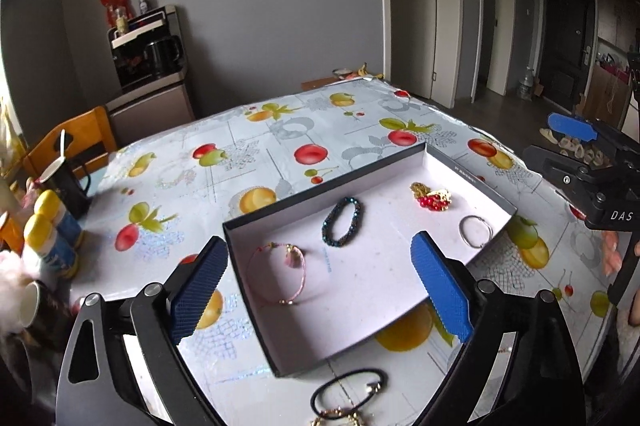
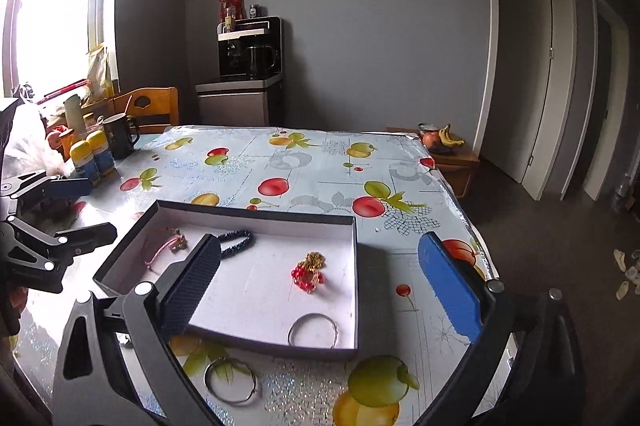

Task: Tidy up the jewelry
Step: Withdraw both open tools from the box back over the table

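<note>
A shallow box point(image 1: 428, 147) with a dark rim and white floor lies on the fruit-print table. In it are a pink cord bracelet point(image 1: 276, 276), a dark beaded bracelet point(image 1: 341, 222), a red and gold piece point(image 1: 432, 197) and a silver bangle point(image 1: 475, 231). In front of the box lie a black cord bracelet point(image 1: 348, 392) and a gold chain point(image 1: 340, 416). Another silver bangle point(image 2: 230, 380) lies on the table before the box point(image 2: 256, 210). My left gripper point(image 1: 320, 286) hangs open and empty over the box's near end. My right gripper point(image 2: 320, 288) is open and empty above the silver bangle point(image 2: 314, 330) in the box.
A black mug point(image 2: 119, 140) and two yellow-capped bottles point(image 2: 90, 156) stand at the table's far left, by a wooden chair point(image 2: 152, 108). The table's right edge point(image 2: 460, 202) drops to dark floor. Bananas point(image 2: 448, 137) sit on a low stand beyond it.
</note>
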{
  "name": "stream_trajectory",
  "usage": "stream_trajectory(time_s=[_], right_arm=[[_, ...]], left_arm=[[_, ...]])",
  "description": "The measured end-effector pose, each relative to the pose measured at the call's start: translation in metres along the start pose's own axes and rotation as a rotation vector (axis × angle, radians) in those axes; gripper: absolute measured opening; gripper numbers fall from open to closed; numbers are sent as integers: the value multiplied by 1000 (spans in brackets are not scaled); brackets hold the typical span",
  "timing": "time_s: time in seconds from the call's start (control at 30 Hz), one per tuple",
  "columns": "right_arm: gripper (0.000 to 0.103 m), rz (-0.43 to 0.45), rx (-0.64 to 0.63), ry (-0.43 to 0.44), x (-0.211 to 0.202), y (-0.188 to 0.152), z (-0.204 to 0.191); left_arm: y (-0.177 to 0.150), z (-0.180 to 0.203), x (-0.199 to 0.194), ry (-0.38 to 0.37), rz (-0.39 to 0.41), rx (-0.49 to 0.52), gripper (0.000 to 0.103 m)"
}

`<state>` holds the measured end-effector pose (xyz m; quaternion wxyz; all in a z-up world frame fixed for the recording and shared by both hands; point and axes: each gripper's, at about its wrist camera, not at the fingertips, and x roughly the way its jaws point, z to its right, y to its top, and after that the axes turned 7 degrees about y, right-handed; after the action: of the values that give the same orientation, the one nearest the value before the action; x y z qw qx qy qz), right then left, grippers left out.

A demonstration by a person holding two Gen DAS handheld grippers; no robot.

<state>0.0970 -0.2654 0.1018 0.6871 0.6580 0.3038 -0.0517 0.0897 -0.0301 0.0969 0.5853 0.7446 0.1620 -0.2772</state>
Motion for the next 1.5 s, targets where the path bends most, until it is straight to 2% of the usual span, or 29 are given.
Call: stream_trajectory(time_s=[0.3,0.7,1.13,1.2,1.37,1.5], right_arm=[[98,-63,-41,63,-20,-45,-15],[98,-186,-35,106,-28,-100,-18],[97,-271,-66,214,-31,-133,-31],[92,-280,-83,229,-30,-136,-37],[66,-313,-98,246,-24,-140,-44],[52,-325,-136,257,-25,-144,-52]], left_arm=[[-47,9,-22,0,-5,23,96],[-84,15,-31,-42,-11,23,96],[-114,26,-17,-70,-102,62,96],[-117,26,-16,-65,-110,66,96],[-121,18,-15,-60,-129,45,96],[-127,5,-18,-65,-146,16,96]])
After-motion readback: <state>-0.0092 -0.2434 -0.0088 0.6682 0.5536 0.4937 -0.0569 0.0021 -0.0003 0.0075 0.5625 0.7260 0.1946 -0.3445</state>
